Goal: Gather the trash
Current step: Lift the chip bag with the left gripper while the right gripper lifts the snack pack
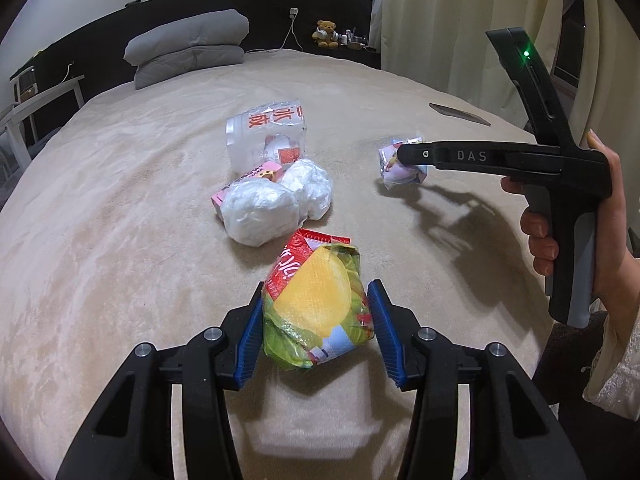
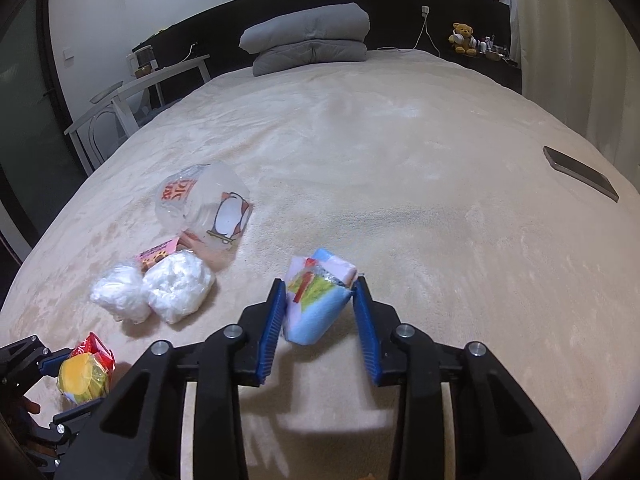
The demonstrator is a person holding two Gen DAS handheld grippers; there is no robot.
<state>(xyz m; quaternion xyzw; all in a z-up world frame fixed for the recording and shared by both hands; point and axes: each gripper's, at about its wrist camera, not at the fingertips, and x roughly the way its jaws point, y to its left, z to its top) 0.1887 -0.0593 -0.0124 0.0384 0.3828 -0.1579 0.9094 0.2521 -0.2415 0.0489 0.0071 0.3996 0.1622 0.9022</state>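
Note:
My left gripper (image 1: 316, 300) is shut on a crumpled red, yellow and green snack bag (image 1: 316, 300), held above the bed; both also show low left in the right wrist view (image 2: 84, 376). My right gripper (image 2: 320, 300) is shut on a crumpled blue and pink wrapper (image 2: 316, 304); it shows in the left wrist view (image 1: 402, 162) at the right. On the bed lie a clear plastic bag with red print (image 1: 266, 136) (image 2: 204, 204), a pink carton (image 1: 244, 184) (image 2: 154, 256) and two white plastic wads (image 1: 276, 200) (image 2: 154, 292).
The beige bed cover (image 2: 400, 160) fills both views. A dark phone (image 2: 580, 172) (image 1: 460, 114) lies at the right. Grey folded bedding (image 2: 308, 36) sits at the headboard. A white chair (image 2: 120, 108) stands left of the bed. Curtains (image 1: 440, 20) hang at the right.

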